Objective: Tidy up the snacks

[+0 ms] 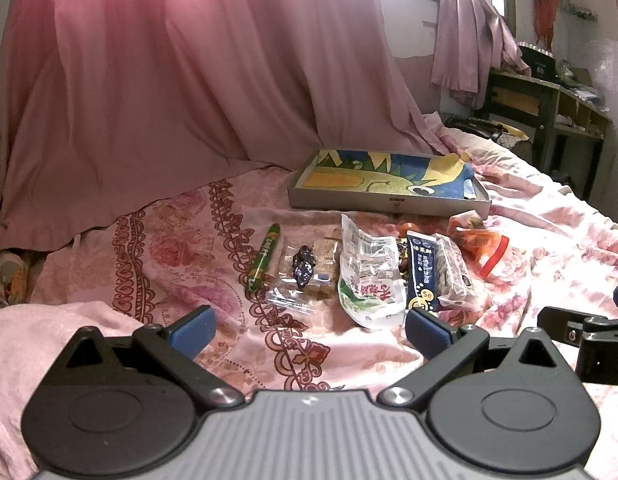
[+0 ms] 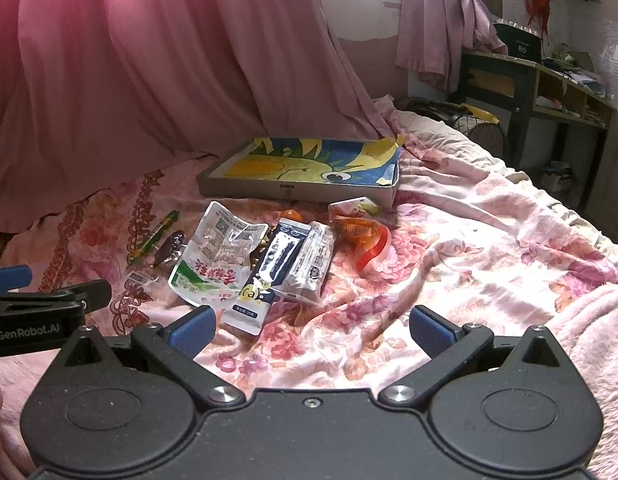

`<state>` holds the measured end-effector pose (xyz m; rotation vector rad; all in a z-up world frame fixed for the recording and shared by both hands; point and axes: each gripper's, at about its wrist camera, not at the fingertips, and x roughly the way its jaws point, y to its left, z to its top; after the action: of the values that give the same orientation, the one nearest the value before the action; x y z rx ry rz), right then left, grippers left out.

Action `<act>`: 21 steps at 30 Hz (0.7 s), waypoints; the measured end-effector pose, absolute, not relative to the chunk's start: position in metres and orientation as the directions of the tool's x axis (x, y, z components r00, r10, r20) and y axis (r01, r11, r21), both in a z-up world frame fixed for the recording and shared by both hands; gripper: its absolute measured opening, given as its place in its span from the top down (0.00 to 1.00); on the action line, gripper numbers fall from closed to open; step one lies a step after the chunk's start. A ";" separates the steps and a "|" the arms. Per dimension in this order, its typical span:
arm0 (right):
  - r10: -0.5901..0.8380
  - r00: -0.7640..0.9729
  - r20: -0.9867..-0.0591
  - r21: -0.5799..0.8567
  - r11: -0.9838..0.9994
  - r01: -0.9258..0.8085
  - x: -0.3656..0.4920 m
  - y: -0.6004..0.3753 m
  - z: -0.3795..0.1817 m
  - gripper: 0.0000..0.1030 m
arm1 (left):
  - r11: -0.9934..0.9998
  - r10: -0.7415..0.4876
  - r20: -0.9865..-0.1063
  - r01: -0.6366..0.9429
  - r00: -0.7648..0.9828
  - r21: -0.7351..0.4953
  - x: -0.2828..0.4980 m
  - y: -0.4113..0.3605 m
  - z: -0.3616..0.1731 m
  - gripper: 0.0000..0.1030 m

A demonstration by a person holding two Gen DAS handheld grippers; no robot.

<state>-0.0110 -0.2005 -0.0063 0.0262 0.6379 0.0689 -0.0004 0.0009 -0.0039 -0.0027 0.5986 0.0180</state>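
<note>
Left wrist view — shallow box (image 1: 349,200) holding only a cartoon sheet (image 1: 389,174), snack packets (image 1: 369,276) outside it, both claws spread wide, empty

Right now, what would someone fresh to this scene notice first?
Probably the shallow grey box with a bright blue-and-yellow cartoon liner, lying on the floral bedspread below the pink curtain. Just in front of it lies a loose scatter of snack packets, including a green sausage stick at the left edge. Both claws, left and right, are open and empty.

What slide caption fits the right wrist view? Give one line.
Open right claw hovers over a floral bedspread, facing loose snack packets scattered before a shallow box.
</note>
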 end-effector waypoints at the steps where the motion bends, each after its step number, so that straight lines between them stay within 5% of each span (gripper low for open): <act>1: 0.071 0.799 -0.597 0.043 0.997 -0.057 -0.010 -0.198 -0.010 0.01 | 1.000 0.016 -0.565 -0.018 0.825 0.003 -0.001 0.001 -0.003 0.00; 14: 0.206 0.805 -0.557 0.207 0.973 -0.105 0.024 -0.221 0.009 0.00 | 0.989 -0.043 -0.666 -0.061 0.745 -0.131 0.053 0.038 0.006 0.00; 21: 0.245 0.796 -0.553 0.168 0.969 -0.181 0.055 -0.206 0.014 0.00 | 0.972 -0.100 -0.730 -0.090 0.676 -0.217 0.107 0.068 0.003 0.00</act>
<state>0.0550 -0.2058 0.0135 0.1088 0.6080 0.2293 0.1069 0.0678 0.0026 -0.2442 0.8312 -0.0059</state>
